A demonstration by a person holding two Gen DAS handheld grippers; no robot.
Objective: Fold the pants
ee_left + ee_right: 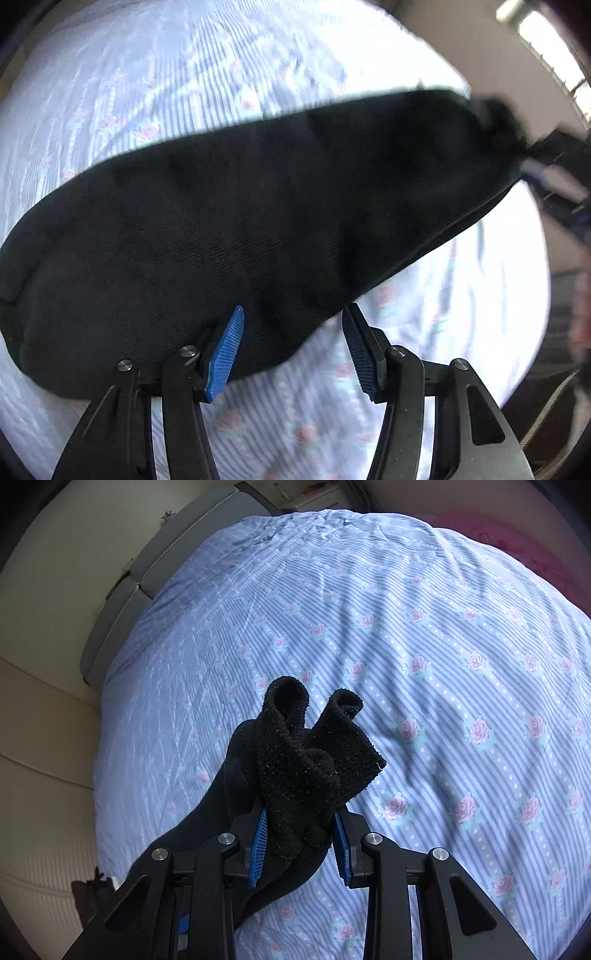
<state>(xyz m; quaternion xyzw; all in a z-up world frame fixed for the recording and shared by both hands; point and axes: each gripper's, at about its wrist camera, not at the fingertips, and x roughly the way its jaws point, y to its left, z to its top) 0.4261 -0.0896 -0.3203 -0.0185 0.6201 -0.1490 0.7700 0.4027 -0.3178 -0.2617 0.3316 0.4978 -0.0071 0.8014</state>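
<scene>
The black pants [240, 229] stretch as a long dark band across the left wrist view, above the flowered bed sheet [184, 81]. My left gripper [291, 339] is open, its blue pads [225, 354] at the near edge of the fabric, holding nothing. My right gripper [301, 834] is shut on a bunched black end of the pants [314, 746], held above the bed; the rest of the cloth hangs down to the lower left. The right gripper also shows blurred at the far right of the left wrist view [535, 173].
The bed [443, 664] with a blue striped rose-print sheet fills both views. A grey headboard [155, 565] and cream wall lie at the left in the right wrist view. A pink blanket [517, 542] lies at the bed's far right corner.
</scene>
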